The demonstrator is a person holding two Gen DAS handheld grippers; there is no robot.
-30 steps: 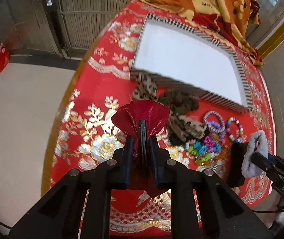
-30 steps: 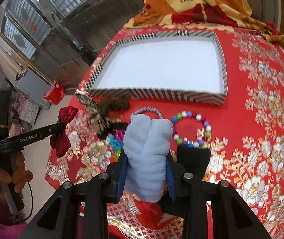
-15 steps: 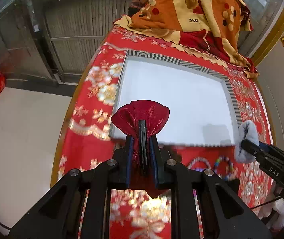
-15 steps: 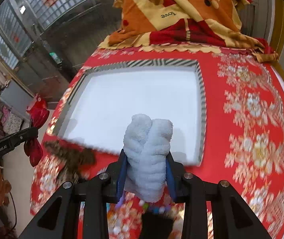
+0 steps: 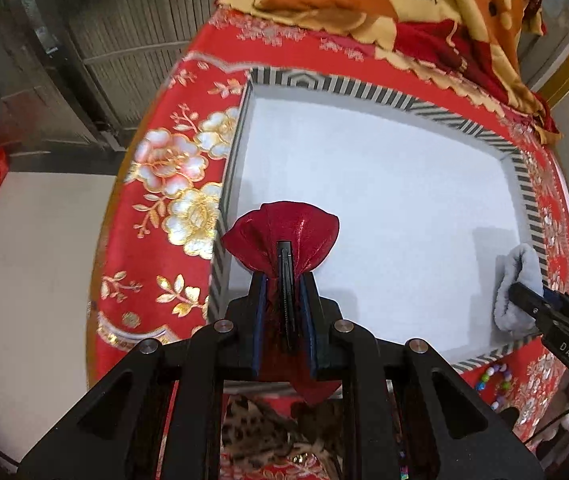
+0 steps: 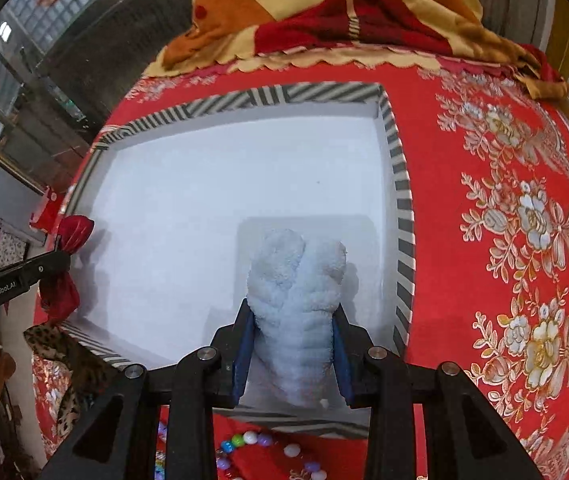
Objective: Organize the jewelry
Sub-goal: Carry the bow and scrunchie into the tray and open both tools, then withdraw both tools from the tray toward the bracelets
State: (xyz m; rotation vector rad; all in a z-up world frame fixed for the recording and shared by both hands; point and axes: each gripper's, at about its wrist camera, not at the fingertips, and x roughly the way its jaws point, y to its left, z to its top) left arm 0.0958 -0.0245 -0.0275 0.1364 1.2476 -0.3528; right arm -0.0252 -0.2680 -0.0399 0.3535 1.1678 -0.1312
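Observation:
My left gripper (image 5: 283,276) is shut on a shiny red fabric bow (image 5: 282,236) and holds it over the near left corner of the white tray (image 5: 384,184) with a black-and-white striped rim. My right gripper (image 6: 292,320) is shut on a fluffy pale blue scrunchie (image 6: 296,292) and holds it over the tray's (image 6: 204,200) near right corner. The scrunchie also shows in the left wrist view (image 5: 518,288), and the red bow also shows in the right wrist view (image 6: 72,236).
A colourful bead bracelet (image 6: 260,444) and leopard-print hair ties (image 5: 260,428) lie on the red floral tablecloth (image 6: 504,240) in front of the tray. An orange and red blanket (image 5: 404,8) is heaped at the table's far edge.
Both grippers have moved forward from above the jewelry pile to above the tray, each still holding its item.

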